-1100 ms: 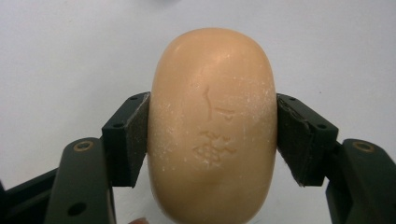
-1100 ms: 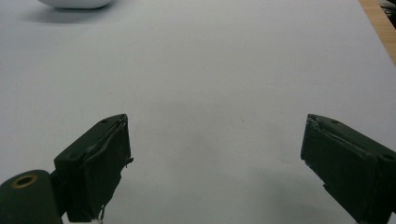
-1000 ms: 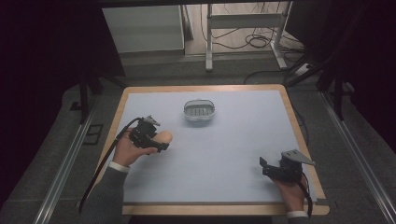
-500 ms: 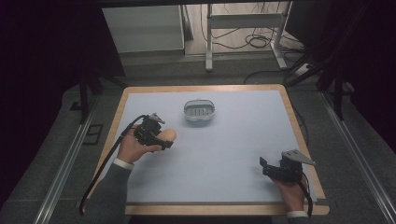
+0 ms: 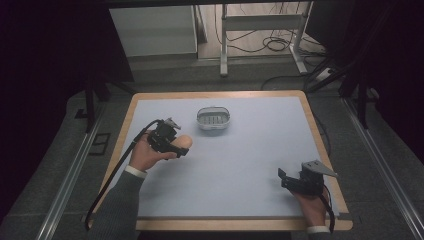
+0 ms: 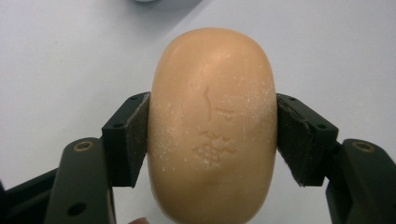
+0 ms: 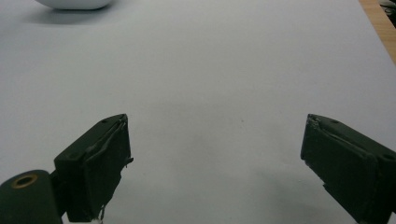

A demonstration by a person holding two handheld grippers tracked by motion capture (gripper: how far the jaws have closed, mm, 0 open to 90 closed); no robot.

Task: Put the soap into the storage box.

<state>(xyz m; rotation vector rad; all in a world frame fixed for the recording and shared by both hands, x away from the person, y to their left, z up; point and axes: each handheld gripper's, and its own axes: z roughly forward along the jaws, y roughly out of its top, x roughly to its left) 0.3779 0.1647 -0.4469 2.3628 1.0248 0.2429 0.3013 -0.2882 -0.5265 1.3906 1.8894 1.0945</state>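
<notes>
An oval peach-coloured soap bar point(image 6: 212, 126) sits between the black jaws of my left gripper point(image 6: 212, 135), both pads pressing on its sides. From above, that gripper point(image 5: 175, 145) hovers over the table's left half with the soap bar point(image 5: 182, 142) poking out toward the right. A white soap dish point(image 5: 213, 118) with a slotted floor stands at the middle back, a short way beyond the soap. Near the front right corner my right gripper point(image 5: 284, 179) stands open over bare table, and in its own view my right gripper point(image 7: 215, 163) has nothing between its fingers.
The table has a pale blue top point(image 5: 250, 150) with a wooden rim point(image 5: 320, 135). A cable point(image 5: 112, 180) trails from the left gripper over the front left edge. The dish's underside point(image 7: 74, 3) shows at the top left of the right gripper view.
The left hand has carried the soap slightly to the right and farther back, toward the dish. The right hand has kept still.
</notes>
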